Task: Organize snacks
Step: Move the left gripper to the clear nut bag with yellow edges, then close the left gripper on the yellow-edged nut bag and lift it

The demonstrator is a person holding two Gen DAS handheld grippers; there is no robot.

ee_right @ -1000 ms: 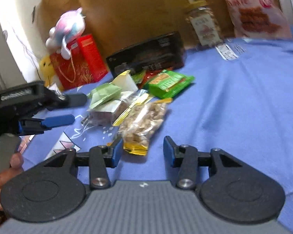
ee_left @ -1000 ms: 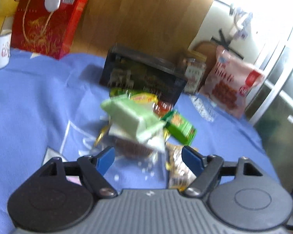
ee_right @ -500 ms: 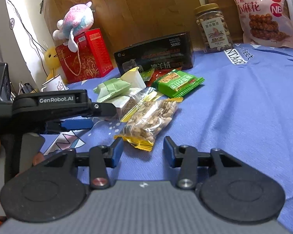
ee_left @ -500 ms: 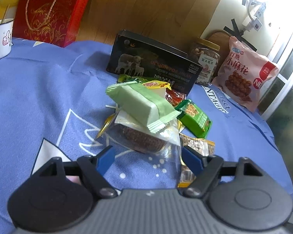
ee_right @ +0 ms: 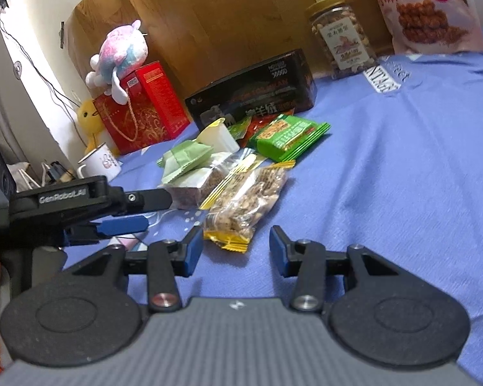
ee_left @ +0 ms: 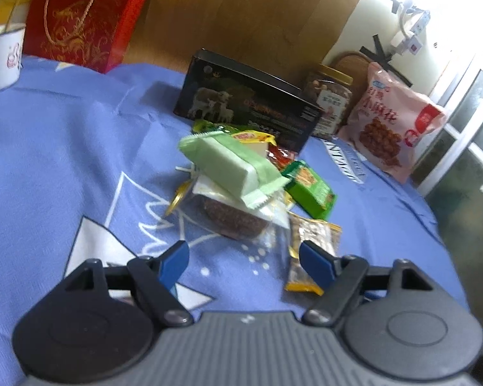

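Both pairs of blue-padded fingers are standing wide apart and gripping nothing: I am holding the left gripper low in front of the snack pile, and the right gripper just short of the nut packet. From the right wrist camera I am also seeing the left gripper reaching in from the left side. Everything is sitting on a blue cloth. Working from largest down: a red gift box and a pink snack bag are standing at the back, with a black box and a nut jar between them. In front of the black box, the pale green wrapped bar is lying on top of a clear-wrapped brown cake. A green packet is lying just right of it, and the yellow-edged nut packet is lying nearest my right fingers.
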